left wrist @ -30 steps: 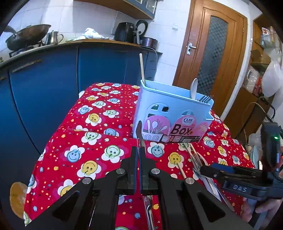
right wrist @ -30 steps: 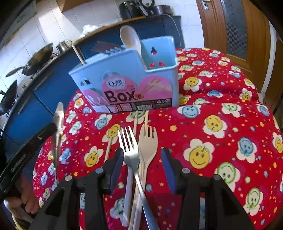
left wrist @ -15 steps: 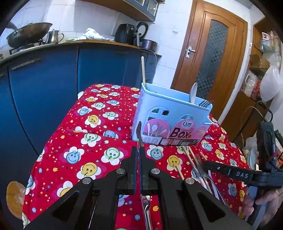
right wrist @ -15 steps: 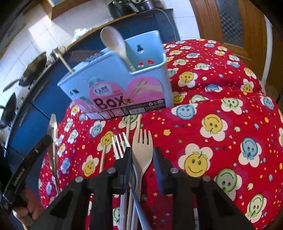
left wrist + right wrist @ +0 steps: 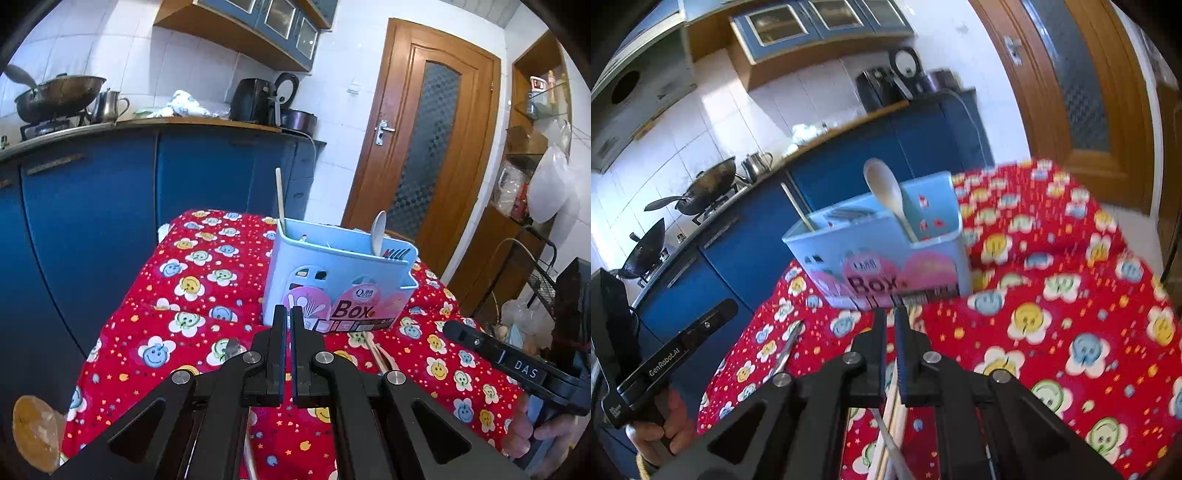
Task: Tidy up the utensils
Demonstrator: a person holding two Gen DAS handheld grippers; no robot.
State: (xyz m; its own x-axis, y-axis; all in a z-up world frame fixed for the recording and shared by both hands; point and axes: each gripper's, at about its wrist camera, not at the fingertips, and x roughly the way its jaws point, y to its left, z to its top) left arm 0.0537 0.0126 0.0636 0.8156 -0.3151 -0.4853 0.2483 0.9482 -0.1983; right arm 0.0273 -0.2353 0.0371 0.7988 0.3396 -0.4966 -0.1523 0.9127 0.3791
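A light blue utensil box (image 5: 338, 284) labelled "Box" stands on the red smiley tablecloth (image 5: 192, 280). It holds a pale spoon (image 5: 379, 232), a chopstick and dark forks. My left gripper (image 5: 287, 314) is shut on a thin metal utensil whose tip (image 5: 233, 348) shows just left of the fingers, raised before the box. My right gripper (image 5: 890, 317) is shut on a metal fork whose handle (image 5: 894, 450) runs back under the jaws, lifted in front of the box (image 5: 886, 258). Pale chopsticks and a pale fork (image 5: 380, 356) lie on the cloth.
Blue kitchen cabinets (image 5: 92, 206) with woks and a kettle on the counter stand behind the table. A wooden door (image 5: 424, 147) is at the back right. A wire rack with bags (image 5: 532, 288) is at the right.
My right gripper closed on the metal fork and lifted it off the cloth toward the box. My left gripper stayed shut and rose slightly.
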